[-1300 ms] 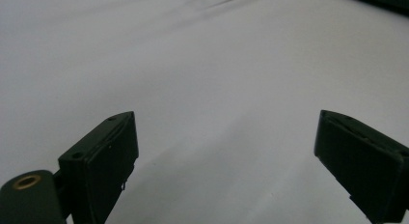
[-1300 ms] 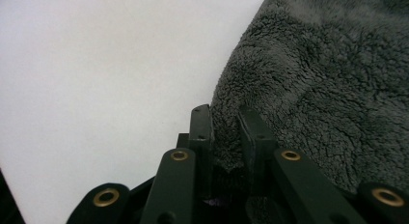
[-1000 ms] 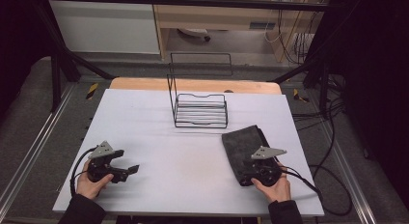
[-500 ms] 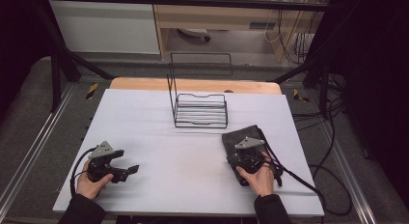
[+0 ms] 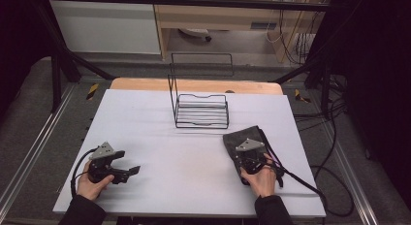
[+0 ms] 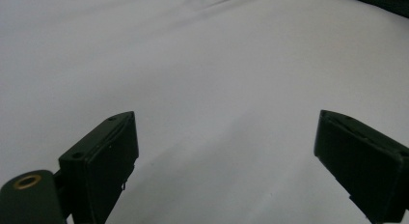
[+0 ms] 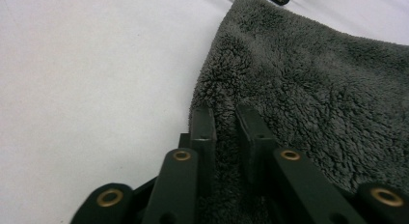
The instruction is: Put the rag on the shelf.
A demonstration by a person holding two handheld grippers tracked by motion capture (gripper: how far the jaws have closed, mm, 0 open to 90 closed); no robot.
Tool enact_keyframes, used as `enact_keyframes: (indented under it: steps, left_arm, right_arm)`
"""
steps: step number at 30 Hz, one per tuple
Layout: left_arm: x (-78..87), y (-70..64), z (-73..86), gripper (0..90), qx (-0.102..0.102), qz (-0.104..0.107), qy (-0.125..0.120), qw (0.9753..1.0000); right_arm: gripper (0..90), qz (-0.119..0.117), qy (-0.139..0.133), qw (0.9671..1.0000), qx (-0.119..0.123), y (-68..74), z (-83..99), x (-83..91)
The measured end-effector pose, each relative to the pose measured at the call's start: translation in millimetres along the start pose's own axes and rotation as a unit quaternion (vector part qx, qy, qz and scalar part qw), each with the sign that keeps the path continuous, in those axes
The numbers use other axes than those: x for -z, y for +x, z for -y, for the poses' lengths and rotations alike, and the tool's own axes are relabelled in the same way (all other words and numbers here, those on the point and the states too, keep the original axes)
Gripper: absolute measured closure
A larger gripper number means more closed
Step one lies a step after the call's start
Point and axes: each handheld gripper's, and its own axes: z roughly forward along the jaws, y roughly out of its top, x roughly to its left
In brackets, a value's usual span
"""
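Towel (image 5: 240,140) long axis near-far, tilted left; right gripper (image 7: 225,119) pinching edge.

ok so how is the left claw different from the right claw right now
The left claw has its jaws spread wide with nothing between them; the right claw has its jaws nearly together, pinching a fold of the dark grey towel. The left claw sits over bare white table, clear of the towel, while the right claw rests on the towel's near left edge. Both are black, each held low at the table's near side by one hand.
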Motion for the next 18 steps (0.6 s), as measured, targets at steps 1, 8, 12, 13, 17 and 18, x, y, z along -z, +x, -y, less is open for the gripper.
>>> enact_keyframes:
  steps: [1, 8, 12, 13, 17, 18]
  left_arm:
    - [0.1, 0.3, 0.1, 8.3, 0.000, 0.000, 0.000, 1.0000]
    - [0.0, 0.7, -0.1, 8.5, 0.001, 0.000, 0.000, 1.0000]
    - [-0.5, 0.1, -0.5, 8.5, 0.001, 0.000, 0.000, 1.0000]
    - [-0.5, 0.1, -0.5, 8.5, 0.001, 0.000, 0.000, 1.0000]
    - [-0.4, 0.0, -0.5, 8.5, 0.001, 0.001, 0.000, 1.0000]
    - [-0.5, 0.0, -0.4, 8.5, 0.001, 0.000, 0.000, 1.0000]
  right_arm:
    - [81.7, -0.002, -0.002, 1.0000, -0.005, -0.5, -0.2, 0.2]
    - [83.1, -0.012, -0.024, 0.9994, -0.022, -2.7, -4.2, 10.7]
    - [83.0, -0.039, -0.041, 0.9979, -0.031, 2.4, -6.9, 17.8]
    - [83.0, -0.039, -0.041, 0.9979, -0.031, 2.4, -6.9, 17.8]
    - [82.9, -0.080, -0.055, 0.9946, -0.036, 19.4, -16.8, 18.5]
    - [82.8, -0.085, -0.057, 0.9941, -0.035, 23.5, -18.6, 17.8]
